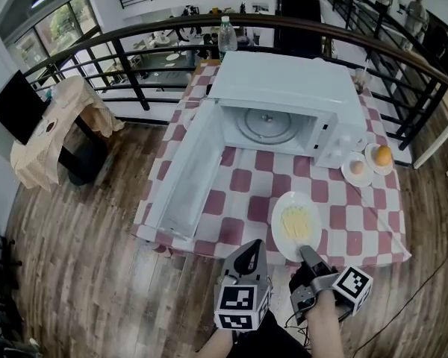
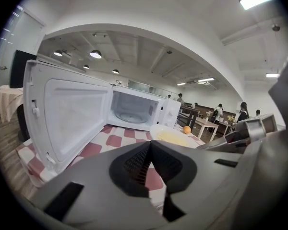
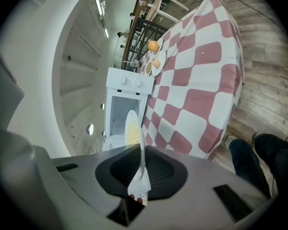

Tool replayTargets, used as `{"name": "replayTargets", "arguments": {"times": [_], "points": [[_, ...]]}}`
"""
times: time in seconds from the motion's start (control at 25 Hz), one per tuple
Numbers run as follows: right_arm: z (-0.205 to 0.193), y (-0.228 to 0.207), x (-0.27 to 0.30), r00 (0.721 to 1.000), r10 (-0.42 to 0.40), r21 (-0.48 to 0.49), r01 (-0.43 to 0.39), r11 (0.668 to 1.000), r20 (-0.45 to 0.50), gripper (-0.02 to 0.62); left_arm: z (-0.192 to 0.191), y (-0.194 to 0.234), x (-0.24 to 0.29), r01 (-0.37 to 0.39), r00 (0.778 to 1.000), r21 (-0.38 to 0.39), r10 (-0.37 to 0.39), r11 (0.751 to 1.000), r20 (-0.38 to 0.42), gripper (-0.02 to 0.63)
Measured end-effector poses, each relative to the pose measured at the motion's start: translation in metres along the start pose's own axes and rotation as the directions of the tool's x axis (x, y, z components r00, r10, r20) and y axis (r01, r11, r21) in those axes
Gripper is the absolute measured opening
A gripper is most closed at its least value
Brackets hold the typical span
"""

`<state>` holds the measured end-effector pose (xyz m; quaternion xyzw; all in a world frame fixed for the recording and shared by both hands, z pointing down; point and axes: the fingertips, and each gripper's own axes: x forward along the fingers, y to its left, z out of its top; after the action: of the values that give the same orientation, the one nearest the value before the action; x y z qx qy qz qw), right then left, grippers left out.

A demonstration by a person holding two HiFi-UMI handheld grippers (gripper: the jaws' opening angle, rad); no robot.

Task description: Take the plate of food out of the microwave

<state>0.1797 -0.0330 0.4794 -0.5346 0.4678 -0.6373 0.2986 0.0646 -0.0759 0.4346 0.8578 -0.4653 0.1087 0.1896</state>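
The right gripper (image 1: 307, 252) clamped the near rim of the plate (image 1: 295, 224), which reached from its jaws toward the microwave (image 1: 284, 84), fully outside it. The left gripper (image 1: 252, 247) was clenched, empty.

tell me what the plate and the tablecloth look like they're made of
The plate looks smooth, white and slightly glossy with a thin rim: likely glazed ceramic, possibly melamine. The tablecloth is matte, red-and-white checked, draping at the edges in soft folds: probably woven fabric.

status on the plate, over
Right claw shut on plate rim; left claw shut, empty. Food out of microwave, over table near edge. Door open, nothing blocking.
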Motion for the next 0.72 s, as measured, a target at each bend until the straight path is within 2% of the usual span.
{"name": "replayTargets", "arguments": {"times": [0.72], "points": [[-0.0065,0.0018,-0.0076,1.0,0.017,0.002,-0.017,1.0,-0.009,0.029,0.0036,-0.0028,-0.009,-0.008,1.0,0.01,0.008,1.0,0.02,0.014]]}}
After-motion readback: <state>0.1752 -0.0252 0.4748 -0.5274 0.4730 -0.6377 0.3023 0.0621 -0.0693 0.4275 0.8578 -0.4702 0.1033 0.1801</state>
